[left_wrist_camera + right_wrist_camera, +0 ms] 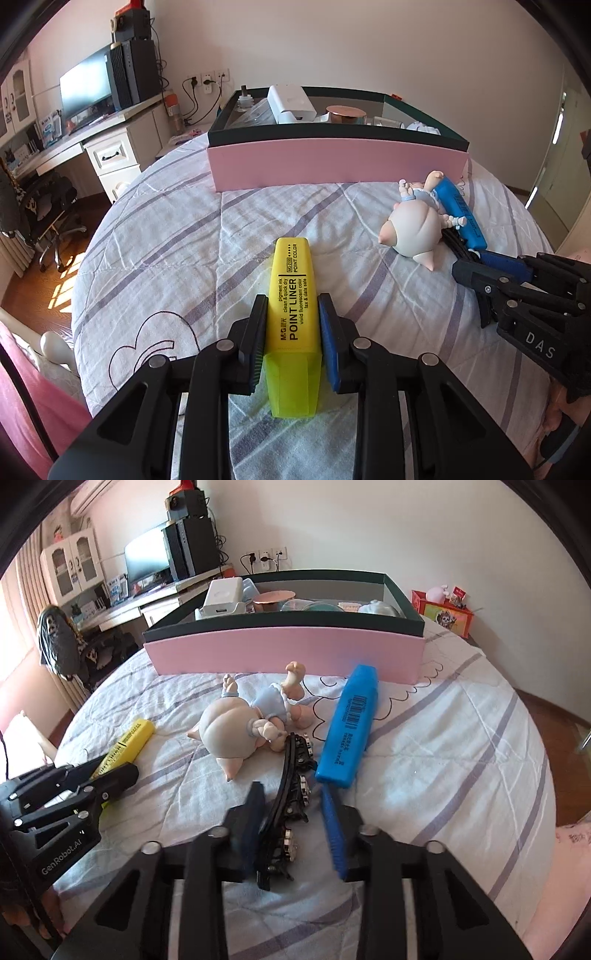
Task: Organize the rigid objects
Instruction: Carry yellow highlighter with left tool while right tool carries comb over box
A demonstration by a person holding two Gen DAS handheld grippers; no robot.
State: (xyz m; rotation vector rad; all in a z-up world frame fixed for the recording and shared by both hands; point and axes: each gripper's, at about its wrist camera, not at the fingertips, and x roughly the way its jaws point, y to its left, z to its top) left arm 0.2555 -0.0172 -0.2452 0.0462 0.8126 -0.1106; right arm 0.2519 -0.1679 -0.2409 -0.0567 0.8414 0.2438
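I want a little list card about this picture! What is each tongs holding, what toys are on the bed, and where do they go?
left tongs: shut on the yellow highlighter
right tongs: a black hair clip lies between the pads; the view does not show whether they press it
blue highlighter: lying on the bedsheet, beside the clip
pig figurine: lying on its side between the two highlighters
pink box: open, behind the toys, already holding several items

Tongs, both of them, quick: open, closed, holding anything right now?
Left tongs: closed on the yellow highlighter.
Right tongs: closed on the black hair clip, which lies on the bed beside the blue highlighter.
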